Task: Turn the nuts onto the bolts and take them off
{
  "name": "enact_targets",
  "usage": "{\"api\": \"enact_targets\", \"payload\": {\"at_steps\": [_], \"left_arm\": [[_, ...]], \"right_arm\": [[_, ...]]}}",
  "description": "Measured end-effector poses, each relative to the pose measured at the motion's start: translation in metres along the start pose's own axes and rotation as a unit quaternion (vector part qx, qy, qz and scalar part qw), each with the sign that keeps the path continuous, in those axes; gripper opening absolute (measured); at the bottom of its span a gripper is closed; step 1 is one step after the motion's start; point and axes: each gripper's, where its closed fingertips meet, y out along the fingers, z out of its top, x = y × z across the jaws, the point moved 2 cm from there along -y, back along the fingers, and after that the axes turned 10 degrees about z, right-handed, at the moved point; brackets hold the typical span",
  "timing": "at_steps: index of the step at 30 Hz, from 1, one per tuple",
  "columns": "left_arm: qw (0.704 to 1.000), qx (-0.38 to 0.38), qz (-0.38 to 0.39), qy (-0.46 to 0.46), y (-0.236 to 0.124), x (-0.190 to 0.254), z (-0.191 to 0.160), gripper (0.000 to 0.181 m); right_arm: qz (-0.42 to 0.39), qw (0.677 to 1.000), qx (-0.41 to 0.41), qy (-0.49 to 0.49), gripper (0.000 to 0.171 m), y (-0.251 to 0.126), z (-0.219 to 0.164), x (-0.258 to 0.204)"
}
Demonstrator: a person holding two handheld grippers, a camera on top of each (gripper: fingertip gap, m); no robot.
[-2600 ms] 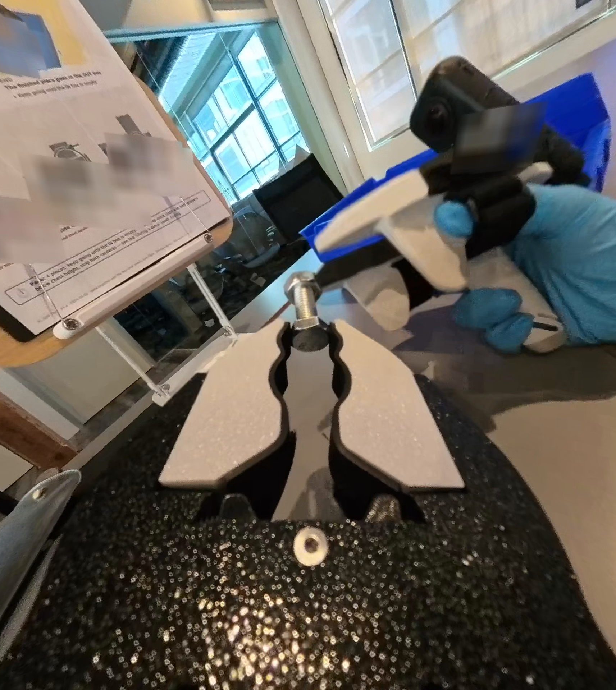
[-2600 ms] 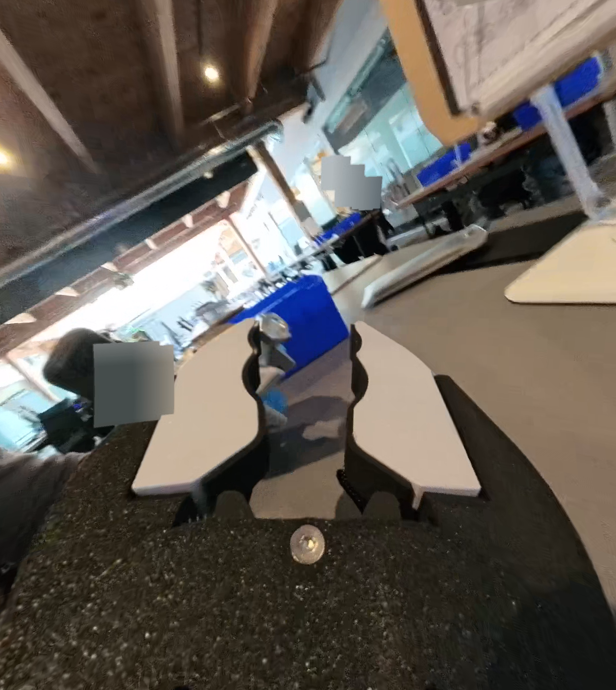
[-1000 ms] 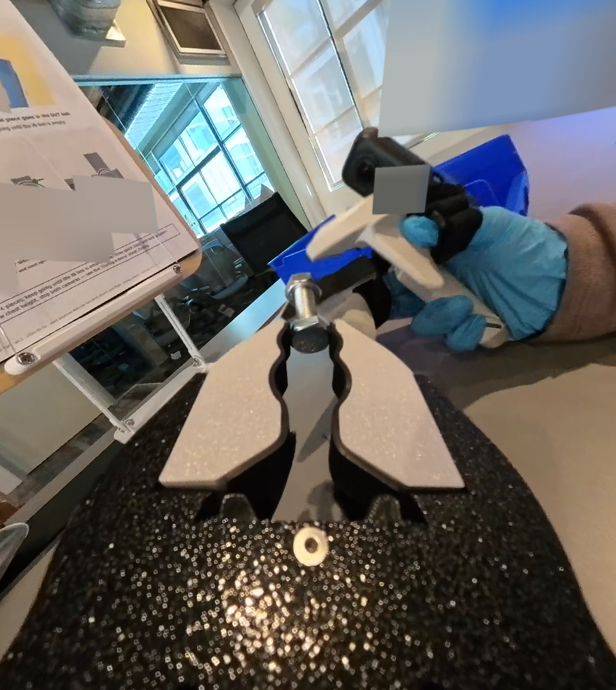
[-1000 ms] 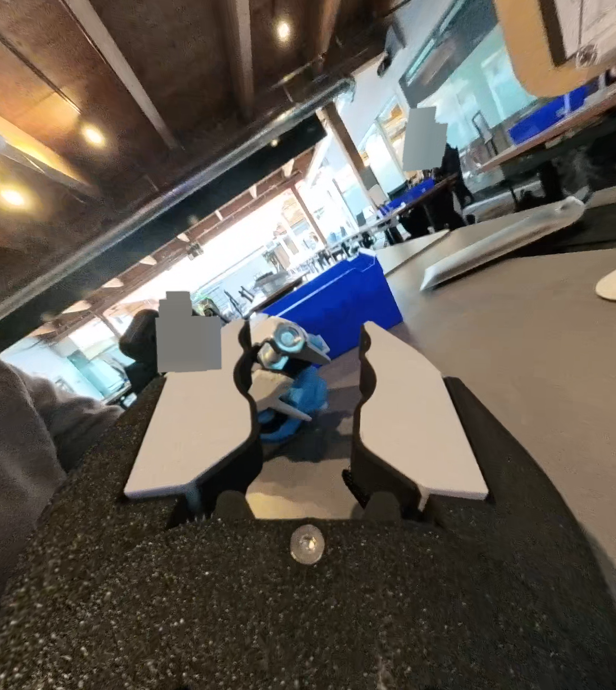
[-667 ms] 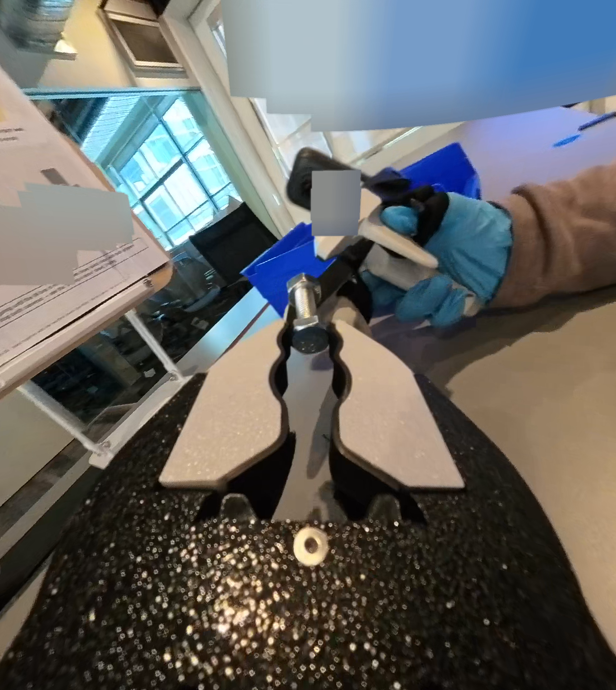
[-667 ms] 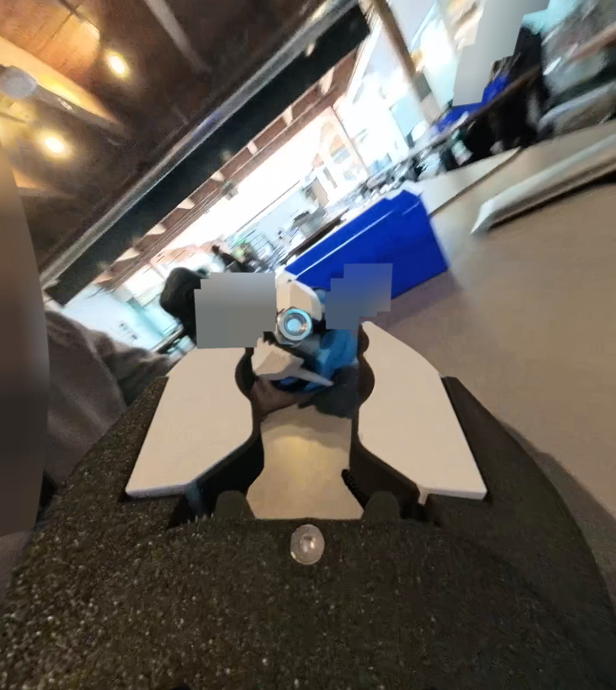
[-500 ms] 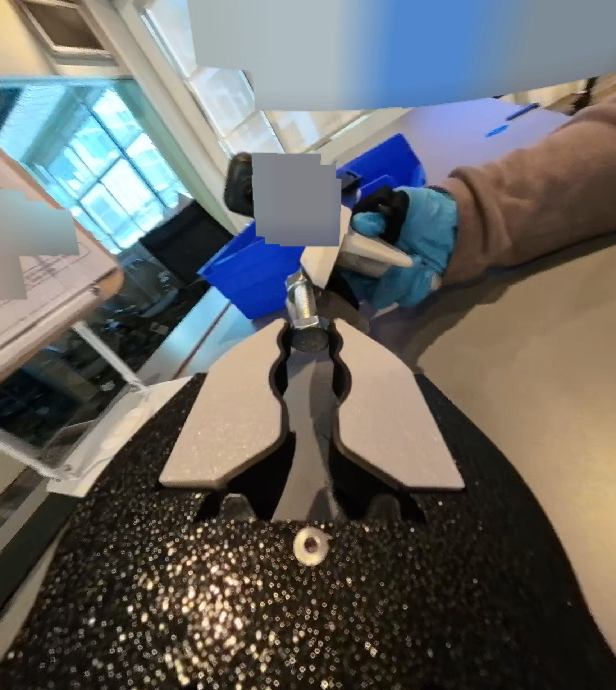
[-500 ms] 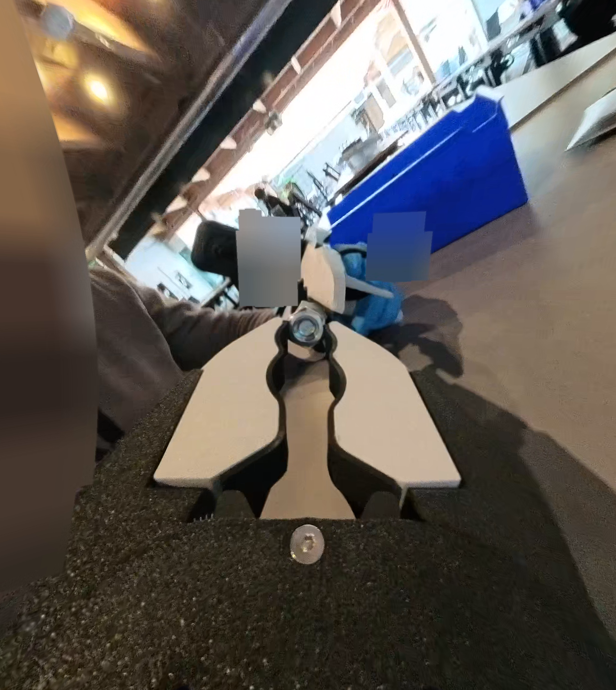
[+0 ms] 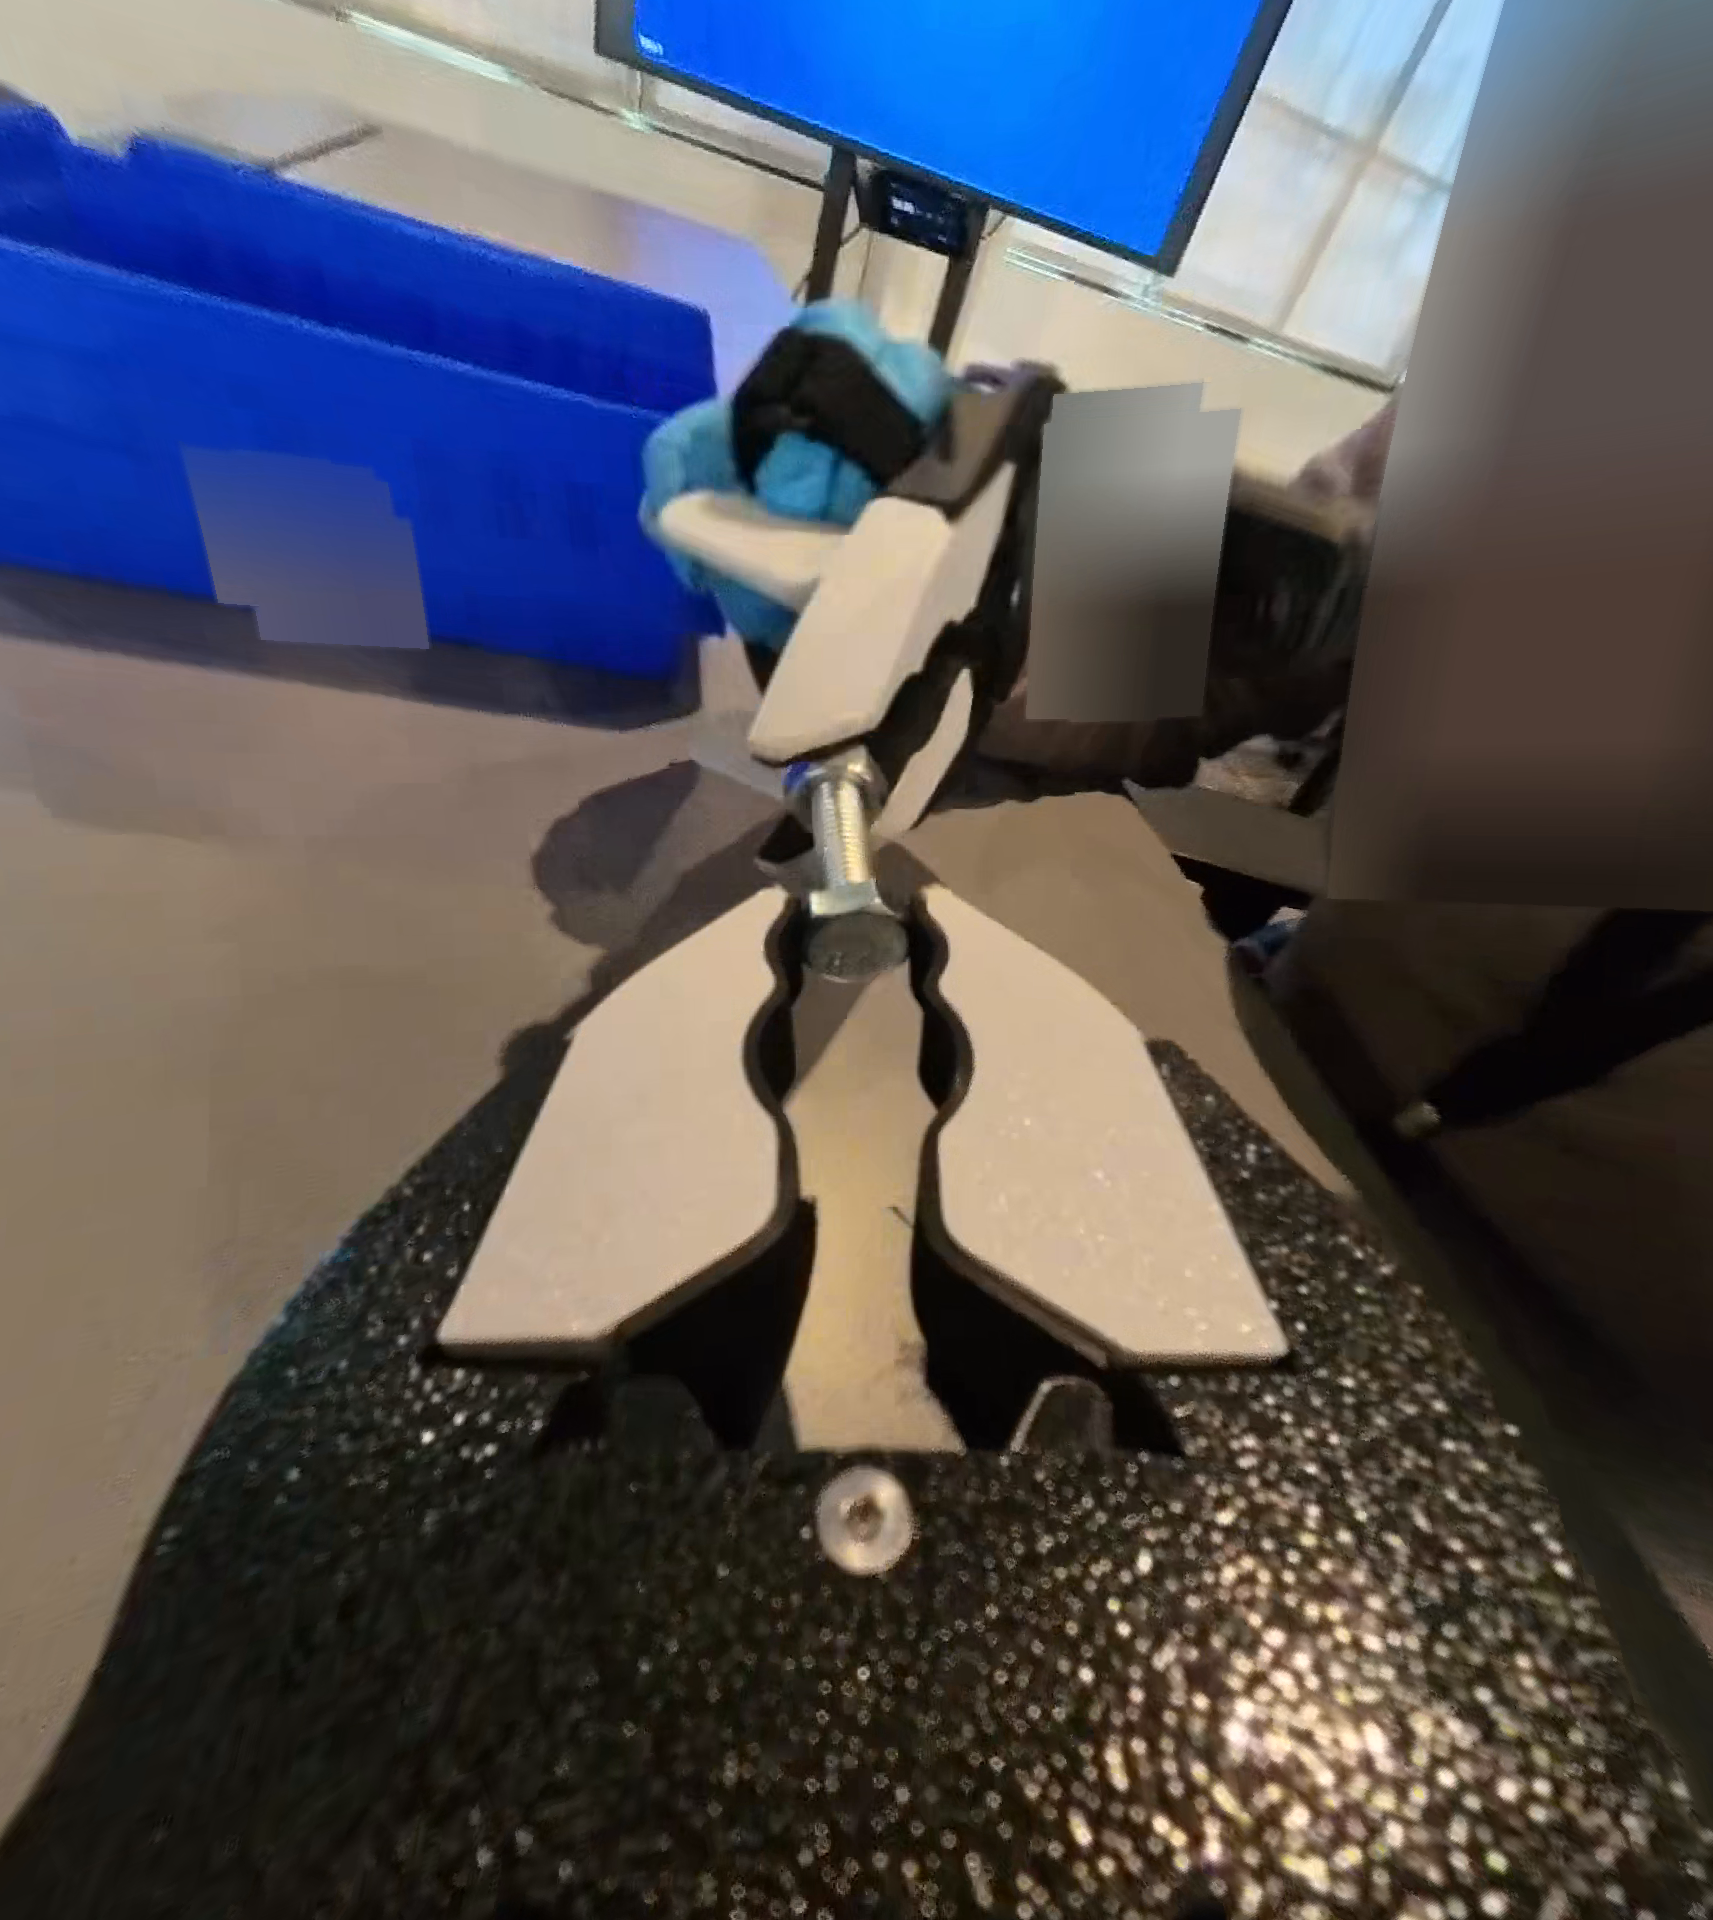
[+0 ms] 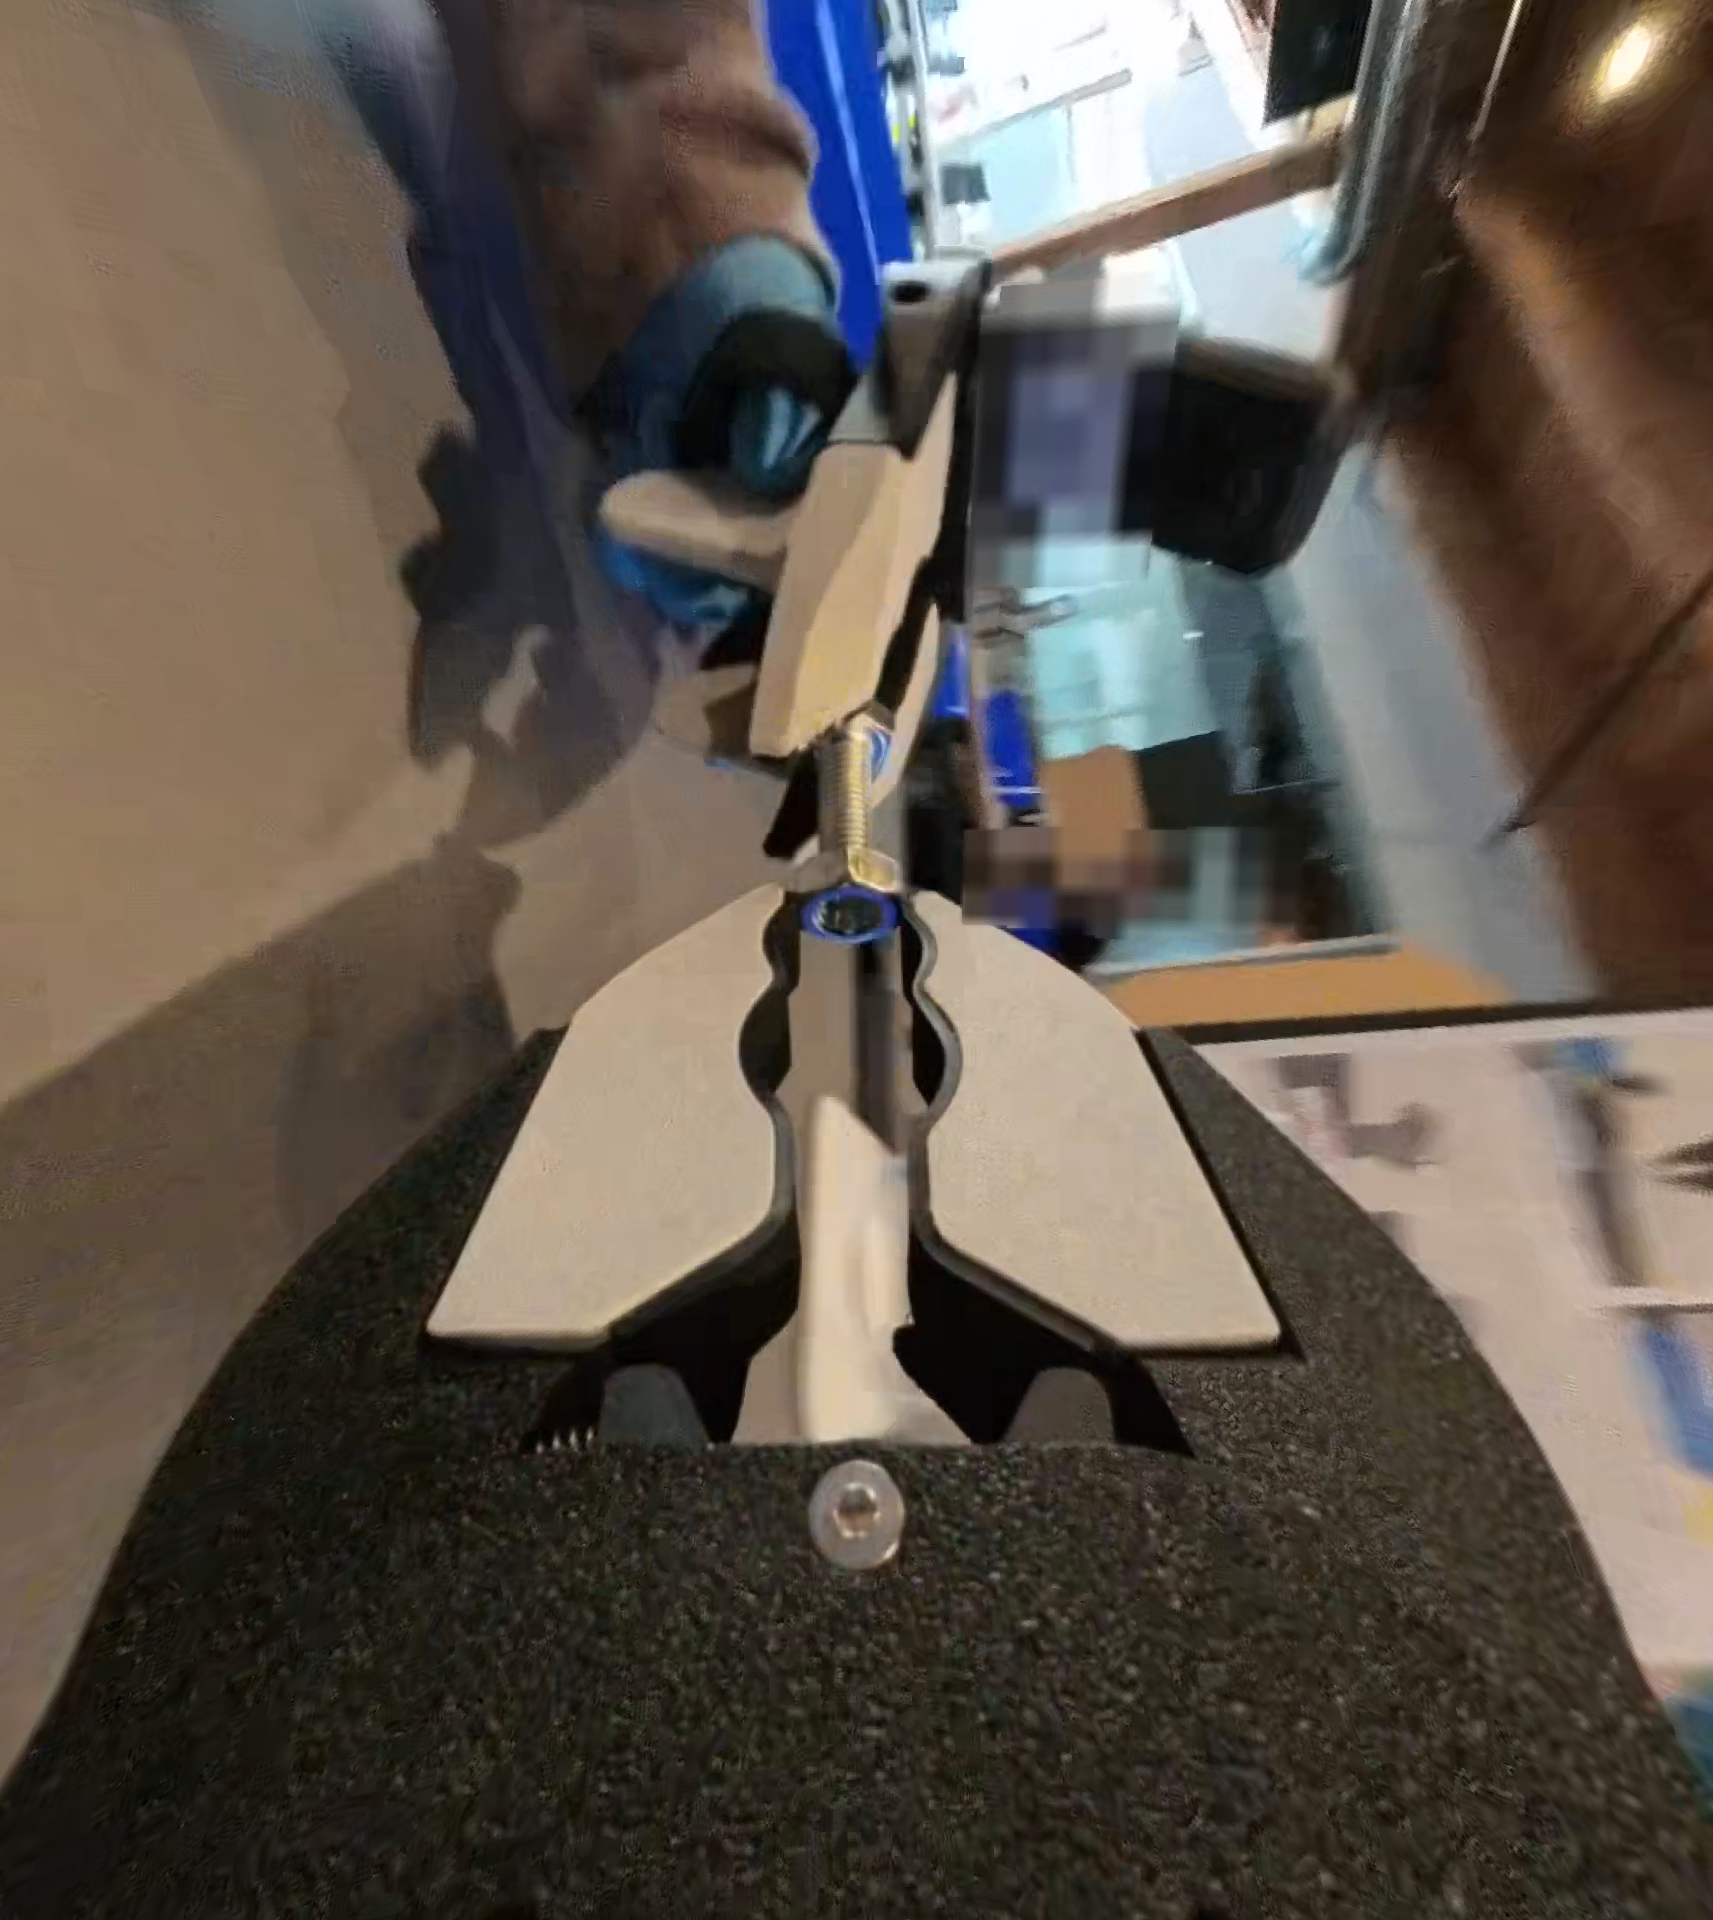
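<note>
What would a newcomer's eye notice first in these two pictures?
First, the silver bolt held in the air between the two claws: the left claw grips its hex head, and the right claw grips the nut at the other end. Behind them, a blue bin stands on the grey table.

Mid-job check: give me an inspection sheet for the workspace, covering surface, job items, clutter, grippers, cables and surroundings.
Surface: grey table, bare where visible.
Job's things: one bolt spans between the grippers; nut sits at its far end.
Clutter: blue bin on the table; printed sheet at the right.
Grippers: left gripper shut on the bolt head; right gripper shut on the nut.
Cables: nothing seen.
Surroundings: blue monitor, windows behind.
</note>
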Motion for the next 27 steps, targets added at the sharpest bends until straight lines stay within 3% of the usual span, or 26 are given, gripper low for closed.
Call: {"api": "enact_targets", "payload": {"at_steps": [2,4,6,10,15,17,20,24,27], "left_arm": [[1.000,-0.002,-0.017,-0.024,-0.002,0.003,-0.001,0.020],[0.999,0.000,-0.034,-0.042,-0.005,0.007,0.001,0.020],[0.997,-0.006,-0.042,-0.056,-0.006,0.009,0.001,0.019],[0.996,-0.012,-0.049,-0.067,-0.006,0.014,0.002,0.019],[0.986,-0.018,-0.122,-0.115,-0.010,0.028,0.007,0.020],[0.975,0.014,-0.161,-0.153,-0.019,0.032,0.013,0.019],[0.982,0.059,-0.114,-0.141,-0.027,0.024,0.021,0.019],[0.993,0.102,0.037,-0.052,-0.034,0.018,0.036,0.019],[0.972,0.147,0.178,-0.034,-0.062,0.015,0.048,0.020]], "right_arm": [[-0.057,0.990,-0.051,-0.114,0.018,-0.001,0.004,0.001],[-0.127,0.955,-0.105,-0.245,0.018,-0.003,0.011,0.004],[-0.168,0.926,-0.129,-0.312,0.018,-0.004,0.015,0.005],[-0.174,0.927,-0.117,-0.312,0.018,-0.007,0.017,0.006],[-0.222,0.888,-0.129,-0.382,0.018,-0.016,0.029,0.010],[-0.237,0.876,-0.163,-0.387,0.018,-0.025,0.018,0.019],[-0.202,0.908,-0.180,-0.318,0.018,-0.027,-0.005,0.023],[-0.077,0.992,-0.104,-0.010,0.018,-0.004,-0.005,0.021],[-0.021,0.988,-0.017,0.155,0.017,0.017,0.008,0.037]]}}
